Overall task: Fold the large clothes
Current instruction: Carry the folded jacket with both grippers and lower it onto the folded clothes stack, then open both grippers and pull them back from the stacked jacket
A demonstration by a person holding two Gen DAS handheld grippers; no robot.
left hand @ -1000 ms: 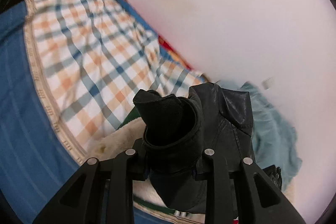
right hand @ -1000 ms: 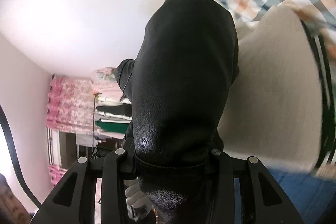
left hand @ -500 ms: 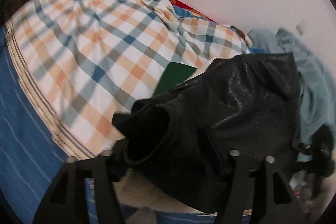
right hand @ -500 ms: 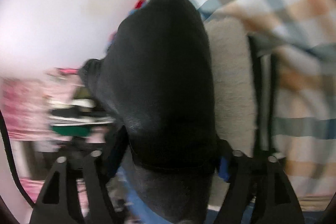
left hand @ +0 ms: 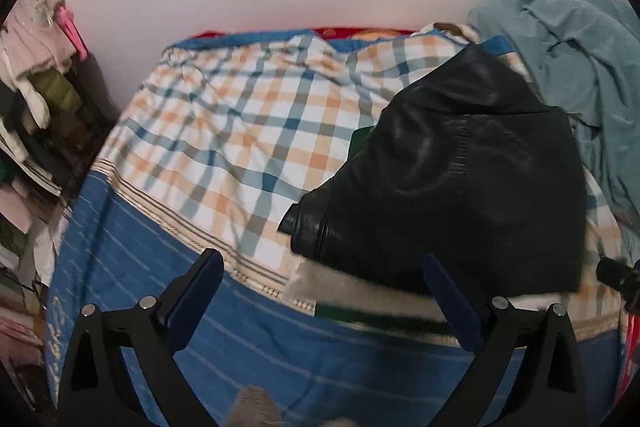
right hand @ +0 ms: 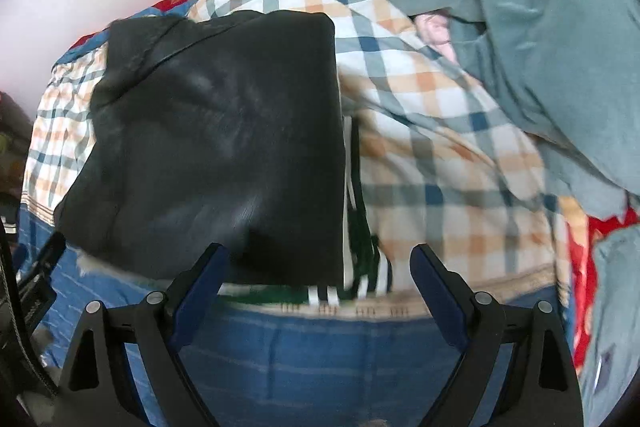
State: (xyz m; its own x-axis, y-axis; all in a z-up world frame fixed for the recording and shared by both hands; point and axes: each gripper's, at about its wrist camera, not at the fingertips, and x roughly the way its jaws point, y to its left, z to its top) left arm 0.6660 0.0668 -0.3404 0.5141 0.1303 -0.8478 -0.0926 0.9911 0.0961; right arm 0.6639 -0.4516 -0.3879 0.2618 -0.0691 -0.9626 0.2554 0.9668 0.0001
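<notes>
The left tool (left hand: 320, 291) points steeply downward, its two black fingers (left hand: 192, 291) spread wide and its jaws opening, the blue pads facing each other with nothing pressed between them; the right-hand finger's tip lies in front of dark fabric without gripping it; the right tool (right hand: 320, 271) also points steeply downward, its fingers (right hand: 202, 275) spread wide and its jaws opening, the pads clear of any cloth; both tools show the black angled finger arms and silver pivot screws at the bottom of their own views; no hand or sleeve is visible.
</notes>
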